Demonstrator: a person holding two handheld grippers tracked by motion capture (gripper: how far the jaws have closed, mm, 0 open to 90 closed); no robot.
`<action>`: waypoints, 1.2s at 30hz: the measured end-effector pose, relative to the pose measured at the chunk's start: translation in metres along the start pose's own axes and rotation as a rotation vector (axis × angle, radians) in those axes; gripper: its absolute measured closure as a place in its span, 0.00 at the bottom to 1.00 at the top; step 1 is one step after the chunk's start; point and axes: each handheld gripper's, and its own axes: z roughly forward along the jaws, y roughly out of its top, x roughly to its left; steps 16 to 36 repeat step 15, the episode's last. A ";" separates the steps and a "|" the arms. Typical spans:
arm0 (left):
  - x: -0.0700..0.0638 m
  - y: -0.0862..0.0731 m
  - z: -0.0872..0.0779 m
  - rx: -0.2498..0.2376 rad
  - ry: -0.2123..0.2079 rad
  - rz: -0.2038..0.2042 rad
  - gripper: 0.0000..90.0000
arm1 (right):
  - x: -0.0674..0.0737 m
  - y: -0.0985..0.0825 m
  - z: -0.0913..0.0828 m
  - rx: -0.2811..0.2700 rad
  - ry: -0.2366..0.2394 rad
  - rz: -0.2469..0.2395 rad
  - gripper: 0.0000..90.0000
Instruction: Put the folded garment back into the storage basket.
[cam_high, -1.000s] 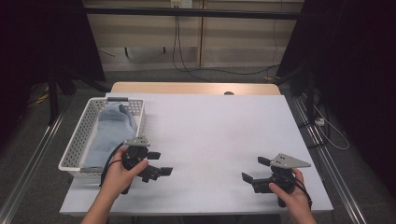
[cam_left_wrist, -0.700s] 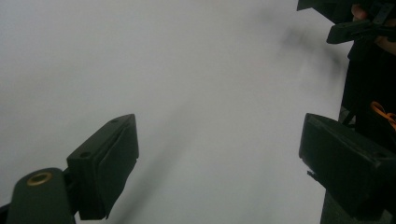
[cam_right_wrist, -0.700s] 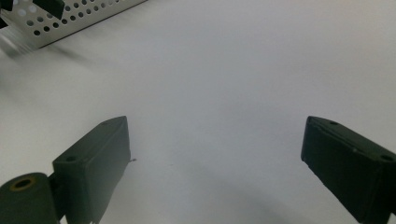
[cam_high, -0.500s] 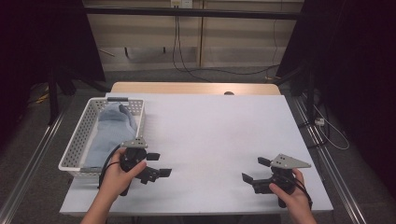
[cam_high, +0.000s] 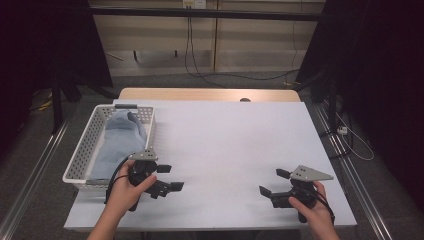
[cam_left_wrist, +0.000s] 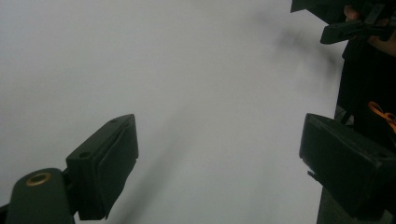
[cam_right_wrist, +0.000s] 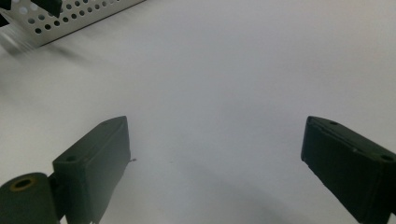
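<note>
While your left gripper and right gripper are hovering spread and empty over the white surface, the blue-grey cloth is lying in the white basket beside your left hand. It is looking soft, light and floppy; pinch a raised fold.

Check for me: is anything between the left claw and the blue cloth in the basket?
Only the basket's near wall. The left claw, open and empty, sits just outside it; the blue cloth lies inside, uncovered from above.
</note>
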 end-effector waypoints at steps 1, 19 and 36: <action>0.000 0.000 0.000 -0.001 0.001 0.002 0.13 | 0.000 0.000 0.000 0.000 0.001 -0.002 0.08; 0.000 0.001 -0.001 -0.009 0.008 0.000 0.13 | -0.001 -0.001 -0.001 0.004 0.004 -0.003 0.08; 0.000 0.001 -0.001 -0.009 0.008 0.000 0.13 | -0.001 -0.001 -0.001 0.004 0.004 -0.003 0.08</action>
